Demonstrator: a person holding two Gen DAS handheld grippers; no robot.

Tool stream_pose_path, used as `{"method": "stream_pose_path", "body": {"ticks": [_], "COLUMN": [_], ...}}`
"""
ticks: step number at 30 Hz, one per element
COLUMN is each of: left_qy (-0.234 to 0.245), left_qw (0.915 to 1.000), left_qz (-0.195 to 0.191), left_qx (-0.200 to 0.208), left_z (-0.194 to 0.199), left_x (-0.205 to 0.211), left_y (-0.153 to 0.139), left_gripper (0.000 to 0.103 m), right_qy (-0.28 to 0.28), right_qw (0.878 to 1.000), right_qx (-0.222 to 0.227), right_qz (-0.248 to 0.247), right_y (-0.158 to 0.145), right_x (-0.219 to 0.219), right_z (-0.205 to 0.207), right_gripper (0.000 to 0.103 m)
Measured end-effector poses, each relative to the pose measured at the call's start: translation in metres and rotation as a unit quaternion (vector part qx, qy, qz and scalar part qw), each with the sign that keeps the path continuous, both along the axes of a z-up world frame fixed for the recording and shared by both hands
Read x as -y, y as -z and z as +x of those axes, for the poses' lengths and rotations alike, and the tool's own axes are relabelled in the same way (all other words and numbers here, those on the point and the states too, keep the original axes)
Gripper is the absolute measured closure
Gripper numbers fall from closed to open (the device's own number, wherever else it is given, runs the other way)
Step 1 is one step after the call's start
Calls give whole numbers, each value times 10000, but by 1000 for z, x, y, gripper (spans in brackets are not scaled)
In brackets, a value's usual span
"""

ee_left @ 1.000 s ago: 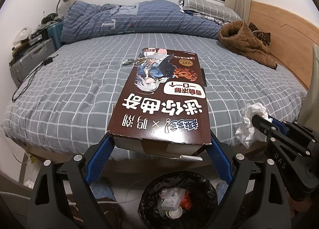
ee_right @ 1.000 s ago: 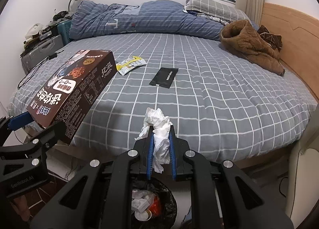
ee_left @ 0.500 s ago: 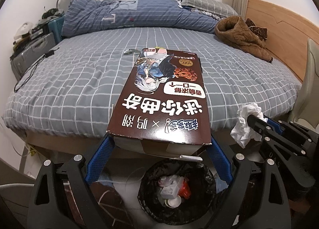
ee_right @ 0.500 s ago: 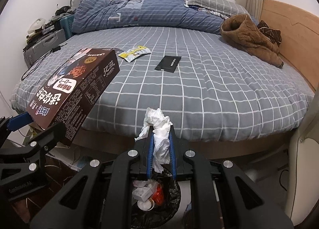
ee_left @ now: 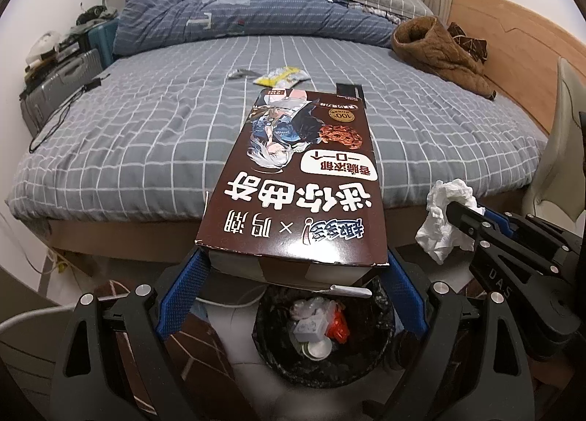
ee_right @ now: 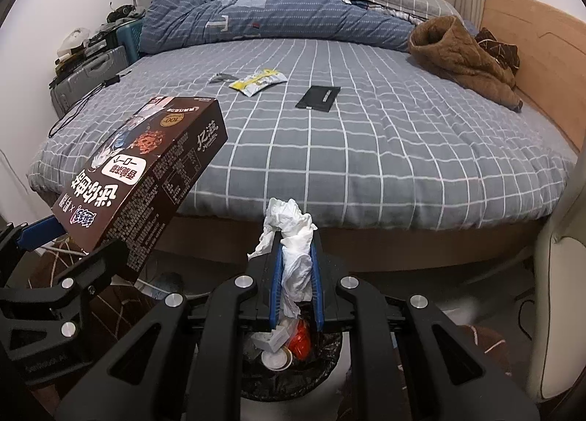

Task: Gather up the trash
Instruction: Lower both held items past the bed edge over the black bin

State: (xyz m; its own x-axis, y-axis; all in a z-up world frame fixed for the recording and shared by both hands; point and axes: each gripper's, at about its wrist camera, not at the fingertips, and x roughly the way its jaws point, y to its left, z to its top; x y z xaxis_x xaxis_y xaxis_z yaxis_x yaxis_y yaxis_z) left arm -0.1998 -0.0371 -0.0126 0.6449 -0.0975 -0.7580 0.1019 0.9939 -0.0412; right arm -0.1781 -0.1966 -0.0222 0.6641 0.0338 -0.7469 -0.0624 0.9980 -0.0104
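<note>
A brown snack box [ee_left: 304, 179] with white lettering sits wide between the blue pads of my left gripper [ee_left: 293, 269], which is shut on its near end. My right gripper [ee_right: 296, 239] is shut on a crumpled white tissue [ee_right: 289, 212]; in the left wrist view that tissue [ee_left: 437, 226] hangs to the right of the box. A bin with a black liner [ee_left: 267, 340], holding wrappers and a cup, stands on the floor directly below both grippers. From the right wrist view the box [ee_right: 146, 179] is at the left, tilted, above the floor.
On the grey checked bed [ee_right: 366, 150] lie a yellow wrapper [ee_right: 258, 81], a black packet [ee_right: 318, 98] and a small grey scrap [ee_right: 219, 78]. A brown jacket [ee_right: 461, 54] is by the wooden headboard. A suitcase [ee_right: 88, 73] stands at the left, a pale chair [ee_right: 556, 292] at the right.
Both grippers have drawn back from the bed with the box and the tissue still held. The bed edge has receded and more of the bin shows beneath them.
</note>
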Motion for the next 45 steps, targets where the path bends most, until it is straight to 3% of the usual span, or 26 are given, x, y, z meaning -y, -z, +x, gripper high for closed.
{"method": "stream_pose_path", "body": {"ticks": [20, 35, 45], "left_qy": [95, 351, 455], "left_qw": [9973, 9901, 9825], "left_qz": [38, -111, 9], "left_qx": [-727, -1351, -1805], "left_z": [-16, 10, 34], "left_x": [5, 16, 31], "left_y": [45, 97, 132], "left_gripper": [15, 15, 15], "right_qy": [114, 268, 386], "right_qw": [9964, 9917, 9870], "right_qx": [-811, -1257, -1562], "right_qz": [211, 29, -47], "right_y": [51, 92, 115], "right_x": [7, 15, 34], "right_z": [-21, 1, 16], "right_gripper": [90, 90, 90]}}
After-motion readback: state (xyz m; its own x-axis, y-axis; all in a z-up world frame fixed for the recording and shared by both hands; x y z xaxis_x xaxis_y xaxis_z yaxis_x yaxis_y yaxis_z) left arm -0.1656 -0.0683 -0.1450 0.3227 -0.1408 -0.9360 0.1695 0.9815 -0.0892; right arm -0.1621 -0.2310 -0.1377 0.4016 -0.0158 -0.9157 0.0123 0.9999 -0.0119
